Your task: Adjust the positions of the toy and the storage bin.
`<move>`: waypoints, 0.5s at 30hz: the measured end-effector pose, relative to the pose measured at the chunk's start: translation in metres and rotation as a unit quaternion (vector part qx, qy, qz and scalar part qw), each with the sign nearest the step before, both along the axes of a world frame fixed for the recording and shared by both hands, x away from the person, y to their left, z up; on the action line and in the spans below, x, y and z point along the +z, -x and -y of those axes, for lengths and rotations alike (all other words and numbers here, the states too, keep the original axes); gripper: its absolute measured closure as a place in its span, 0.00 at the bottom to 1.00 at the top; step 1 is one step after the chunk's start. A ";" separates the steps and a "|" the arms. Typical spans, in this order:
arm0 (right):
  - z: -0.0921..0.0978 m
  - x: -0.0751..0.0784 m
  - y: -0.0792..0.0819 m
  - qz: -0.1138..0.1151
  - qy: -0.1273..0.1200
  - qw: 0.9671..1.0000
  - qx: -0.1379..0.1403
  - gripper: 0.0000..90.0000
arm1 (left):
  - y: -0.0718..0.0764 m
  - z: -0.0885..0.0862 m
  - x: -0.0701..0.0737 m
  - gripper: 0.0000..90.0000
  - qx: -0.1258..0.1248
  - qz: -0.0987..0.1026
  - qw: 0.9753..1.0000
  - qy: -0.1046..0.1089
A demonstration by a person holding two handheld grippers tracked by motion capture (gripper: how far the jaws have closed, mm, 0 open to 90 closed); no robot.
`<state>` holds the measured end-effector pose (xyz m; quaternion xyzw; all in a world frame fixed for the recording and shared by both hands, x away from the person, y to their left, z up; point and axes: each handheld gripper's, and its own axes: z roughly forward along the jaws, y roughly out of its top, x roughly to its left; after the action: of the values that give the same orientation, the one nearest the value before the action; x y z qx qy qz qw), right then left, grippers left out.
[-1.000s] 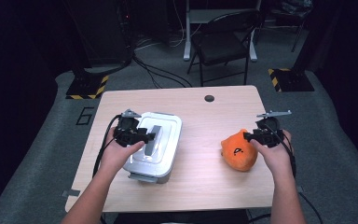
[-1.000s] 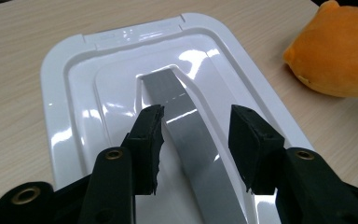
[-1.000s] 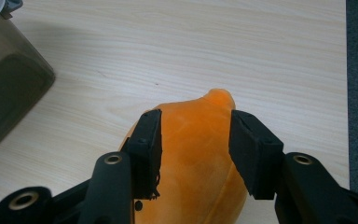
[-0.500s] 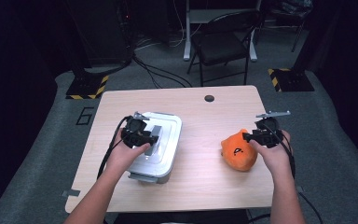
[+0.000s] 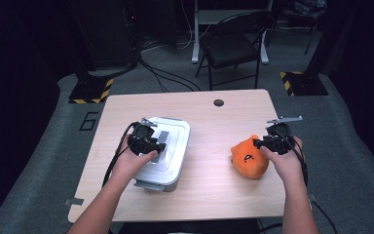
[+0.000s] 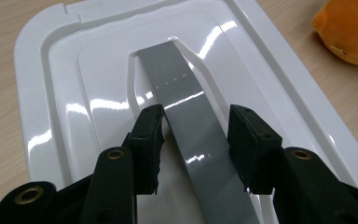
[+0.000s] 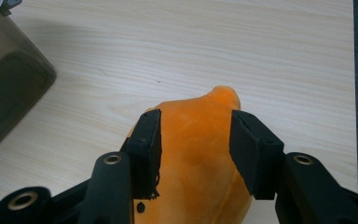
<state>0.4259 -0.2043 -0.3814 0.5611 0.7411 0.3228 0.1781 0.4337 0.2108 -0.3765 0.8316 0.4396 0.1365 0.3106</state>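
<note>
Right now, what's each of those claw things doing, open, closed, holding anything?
Left gripper: open, jaws astride the grey handle of the white lid.
Right gripper: open around the orange plush toy.

The table (image 5: 209, 195) is seen from above the person's side in the high view, looking forward and down, with a chair (image 5: 233, 46) and floor beyond. The left gripper view is taken very close, along the left gripper (image 6: 193, 135) down onto the white lid (image 6: 74, 93) and its grey handle (image 6: 186, 107); the same lid (image 5: 173, 146) is shared with the high view. The right gripper view is taken equally close, along the right gripper (image 7: 193, 135) onto the orange toy (image 7: 198, 158), shared with the high view (image 5: 248, 158). The toy's edge (image 6: 349, 28) is also caught in the left gripper view, and the box (image 7: 9, 88) in the right gripper view
</note>
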 end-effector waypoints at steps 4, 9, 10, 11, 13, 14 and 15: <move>0.000 -0.001 -0.001 0.000 0.000 1.000 0.000 0.60 | 0.000 0.002 0.000 0.65 0.000 0.007 1.000 0.002; 0.000 -0.002 -0.001 0.000 0.001 1.000 -0.001 0.60 | -0.003 0.003 0.000 0.69 -0.006 0.008 1.000 0.004; 0.000 -0.002 -0.001 -0.002 -0.001 1.000 -0.003 0.60 | -0.004 0.004 0.000 0.69 -0.007 0.008 1.000 0.007; 0.000 -0.002 -0.001 -0.002 -0.001 1.000 -0.003 0.60 | -0.004 0.005 0.000 0.70 -0.007 0.008 1.000 0.008; 0.000 -0.002 -0.001 -0.002 -0.002 1.000 -0.002 0.60 | -0.005 0.008 0.000 0.71 -0.007 0.005 1.000 0.009; 0.000 -0.002 -0.001 -0.001 -0.002 1.000 -0.002 0.60 | -0.006 0.010 0.000 0.71 -0.007 0.004 1.000 0.010; 0.000 -0.003 -0.002 0.000 0.000 1.000 -0.001 0.60 | -0.007 0.011 0.001 0.72 -0.009 0.003 1.000 0.009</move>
<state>0.4276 -0.2042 -0.3840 0.5617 0.7408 0.3224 0.1782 0.4411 0.1995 -0.3760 0.8324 0.4324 0.1321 0.3204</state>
